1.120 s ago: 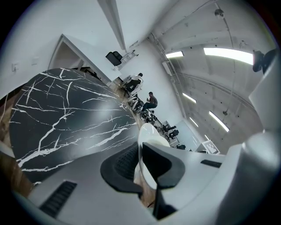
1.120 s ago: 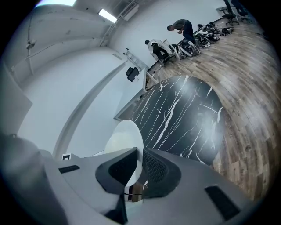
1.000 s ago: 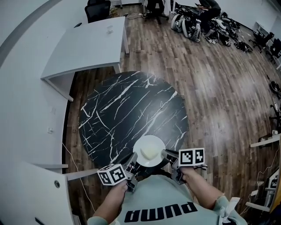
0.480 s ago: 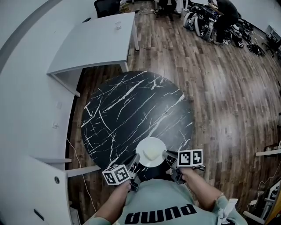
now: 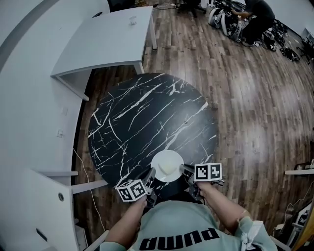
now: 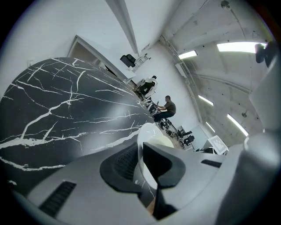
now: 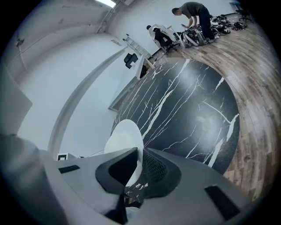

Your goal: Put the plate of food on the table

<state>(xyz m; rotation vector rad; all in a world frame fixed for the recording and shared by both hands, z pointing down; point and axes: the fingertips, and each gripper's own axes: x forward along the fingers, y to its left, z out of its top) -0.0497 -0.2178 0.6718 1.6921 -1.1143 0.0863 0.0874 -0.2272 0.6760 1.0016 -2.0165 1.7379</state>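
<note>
Your left gripper [image 5: 149, 174] and right gripper [image 5: 186, 171] each clamp narrowly parted jaws on opposite rims of the plate [image 5: 167, 158], which carries pale food [image 5: 166, 169].

Open-plan office or lab workroom

A wood-plank floor [image 5: 245, 98] runs under a round black marble counter [image 5: 147, 122] and a long white desk [image 5: 108, 41] set beside bare white walls. A black office chair [image 6: 128, 60] stands further back. At the far end a person [image 5: 257, 12] bends over a heap of dark gear [image 5: 228, 24]. Strip lights [image 6: 239, 46] line the concrete ceiling.
</note>
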